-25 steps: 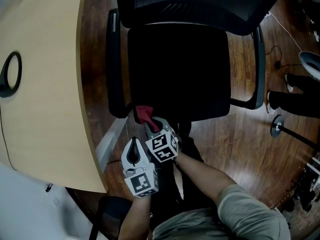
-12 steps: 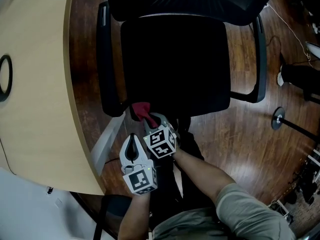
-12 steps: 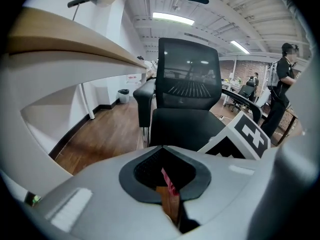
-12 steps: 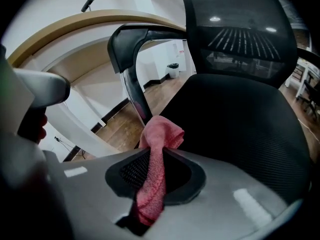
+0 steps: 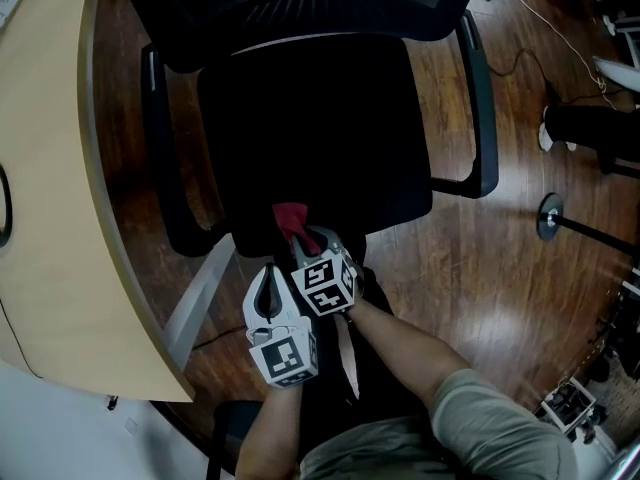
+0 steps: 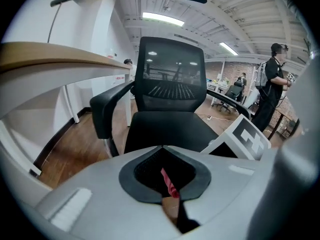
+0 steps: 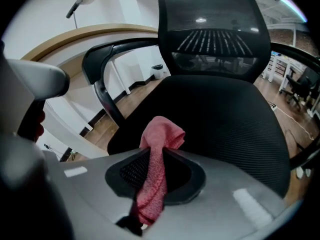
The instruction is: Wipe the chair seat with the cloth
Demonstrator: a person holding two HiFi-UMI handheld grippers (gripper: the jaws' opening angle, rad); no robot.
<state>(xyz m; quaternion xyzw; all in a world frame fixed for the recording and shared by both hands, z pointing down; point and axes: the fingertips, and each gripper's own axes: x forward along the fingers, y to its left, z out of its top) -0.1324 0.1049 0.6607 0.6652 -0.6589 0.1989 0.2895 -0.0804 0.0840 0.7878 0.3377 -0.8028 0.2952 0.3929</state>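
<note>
The right tongs (image 5: 303, 240) are clamped on a red cloth (image 5: 291, 218), whose bunched end pokes out past their tips and hangs over the front edge of the black chair seat (image 5: 320, 138), close to the corner nearest the left armrest (image 5: 165, 158). In the right gripper view the cloth (image 7: 159, 149) runs as a narrow strip up through the closed tongs (image 7: 152, 156) and folds over into a small lump above them, with the mesh seat (image 7: 225, 119) spread out beyond it; whether the lump touches the seat cannot be made out. The left tongs (image 5: 269, 280) sit just beside the right ones, a little farther back from the chair's front edge. In the left gripper view these tongs (image 6: 163, 149) meet at their tips, and a thin red sliver (image 6: 170, 181) shows in the slot between them, too small to identify. The right gripper's marker cube (image 6: 245, 139) appears at that view's right, in front of the seat (image 6: 165, 129). A pale curved worktop (image 5: 50, 168) lies beyond the chair's left armrest, and wooden floor (image 5: 480, 268) surrounds the chair.
</note>
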